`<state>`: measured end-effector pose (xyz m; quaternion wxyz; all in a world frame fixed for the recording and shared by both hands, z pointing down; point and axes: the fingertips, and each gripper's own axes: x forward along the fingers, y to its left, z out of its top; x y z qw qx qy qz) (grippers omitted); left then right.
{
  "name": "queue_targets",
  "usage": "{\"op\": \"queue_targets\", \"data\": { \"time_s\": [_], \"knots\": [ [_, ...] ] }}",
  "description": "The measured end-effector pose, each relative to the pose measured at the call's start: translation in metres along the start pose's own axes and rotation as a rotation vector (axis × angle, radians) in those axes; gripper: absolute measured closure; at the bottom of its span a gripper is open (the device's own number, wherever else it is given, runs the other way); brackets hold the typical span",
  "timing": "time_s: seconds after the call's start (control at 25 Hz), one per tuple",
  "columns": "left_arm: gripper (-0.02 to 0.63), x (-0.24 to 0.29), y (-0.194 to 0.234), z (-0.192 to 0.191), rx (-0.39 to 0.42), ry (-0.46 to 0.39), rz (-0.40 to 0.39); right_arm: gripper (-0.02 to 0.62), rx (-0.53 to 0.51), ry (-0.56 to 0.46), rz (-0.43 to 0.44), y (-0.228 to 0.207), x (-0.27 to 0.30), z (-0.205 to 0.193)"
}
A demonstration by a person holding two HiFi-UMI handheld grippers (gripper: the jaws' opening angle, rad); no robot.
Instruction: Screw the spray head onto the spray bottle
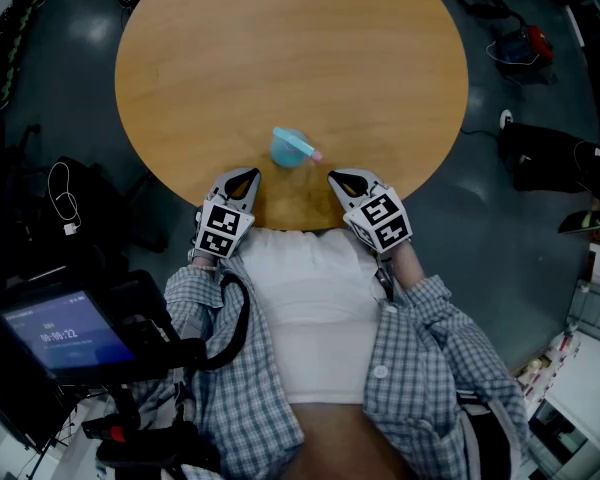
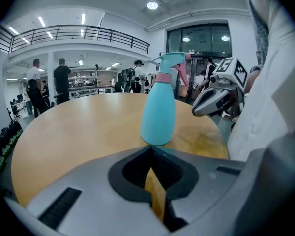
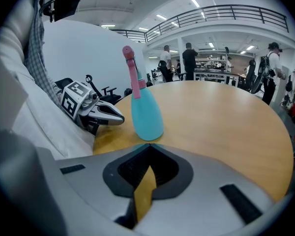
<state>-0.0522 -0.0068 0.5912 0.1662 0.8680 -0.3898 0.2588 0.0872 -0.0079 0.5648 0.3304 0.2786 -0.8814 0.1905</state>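
Observation:
A light blue spray bottle (image 1: 289,148) stands upright on the round wooden table (image 1: 280,58) near its front edge, with a blue and pink spray head (image 2: 173,63) sitting on its neck. My left gripper (image 1: 246,176) rests at the table's edge, left of the bottle, jaws shut and empty. My right gripper (image 1: 336,178) sits to the bottle's right, also shut with nothing in it. In the left gripper view the bottle (image 2: 158,113) stands just past the jaw tips and the right gripper (image 2: 206,102) shows beyond it. The right gripper view shows the bottle (image 3: 146,112) ahead and the left gripper (image 3: 115,116) beside it.
A phone on a mount (image 1: 65,336) sits at the lower left. Bags and cables (image 1: 525,43) lie on the floor right of the table. Several people (image 3: 189,58) stand at benches far behind the table.

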Motion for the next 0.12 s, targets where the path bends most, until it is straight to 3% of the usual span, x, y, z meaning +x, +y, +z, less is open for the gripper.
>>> {"op": "queue_targets", "data": {
  "time_s": [0.12],
  "knots": [
    [0.6,0.0001,-0.0003,0.0002,0.0,-0.001,-0.001,0.601,0.0,0.001,0.0,0.0,-0.0001,-0.0001]
  ]
}}
